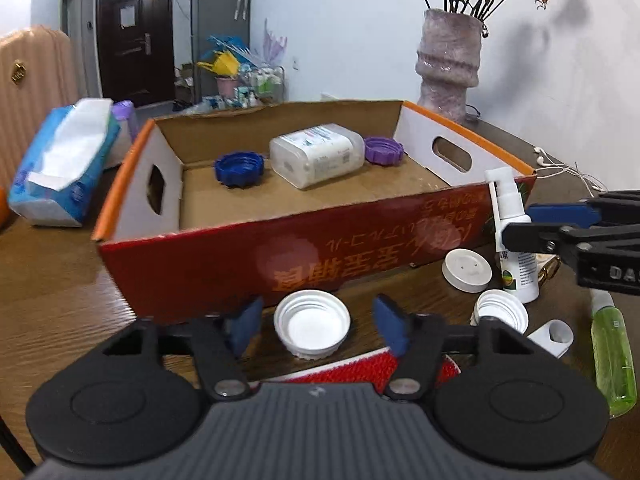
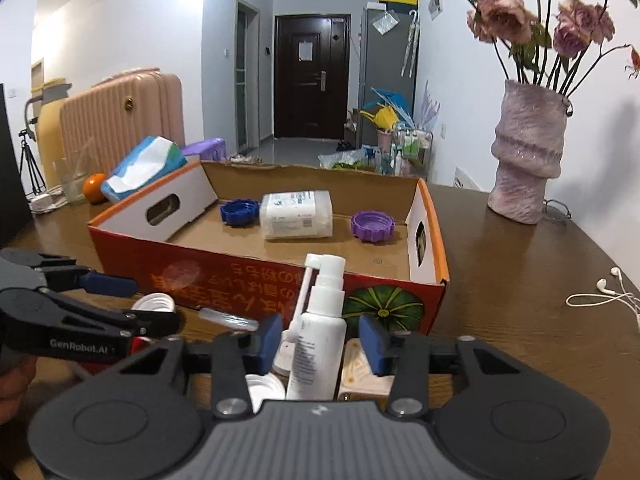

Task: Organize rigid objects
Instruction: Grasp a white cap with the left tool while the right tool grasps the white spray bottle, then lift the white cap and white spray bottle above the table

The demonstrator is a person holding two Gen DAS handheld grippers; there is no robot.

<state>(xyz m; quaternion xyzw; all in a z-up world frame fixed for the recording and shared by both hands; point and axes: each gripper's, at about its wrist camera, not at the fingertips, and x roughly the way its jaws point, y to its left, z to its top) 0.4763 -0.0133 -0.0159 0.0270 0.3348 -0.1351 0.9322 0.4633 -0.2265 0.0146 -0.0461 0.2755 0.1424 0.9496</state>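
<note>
A red cardboard box (image 1: 224, 256) stands open on the wooden table and holds a blue lid (image 1: 239, 169), a white plastic container (image 1: 317, 154) and a purple lid (image 1: 383, 151). My left gripper (image 1: 316, 326) is open around a white lid (image 1: 312, 325) lying in front of the box. My right gripper (image 2: 319, 340) is open on either side of an upright white spray bottle (image 2: 318, 336); its pads do not touch it. The box (image 2: 260, 280) shows behind the bottle. The right gripper also shows in the left wrist view (image 1: 520, 226).
More white lids (image 1: 467, 270) (image 1: 502, 312), a green spray bottle (image 1: 612, 354) and a red object (image 1: 360, 366) lie near the box. A tissue pack (image 1: 64, 160) is at left, a vase (image 2: 526, 152) and white earphones (image 2: 608, 292) at right, and an orange (image 2: 94, 188) at far left.
</note>
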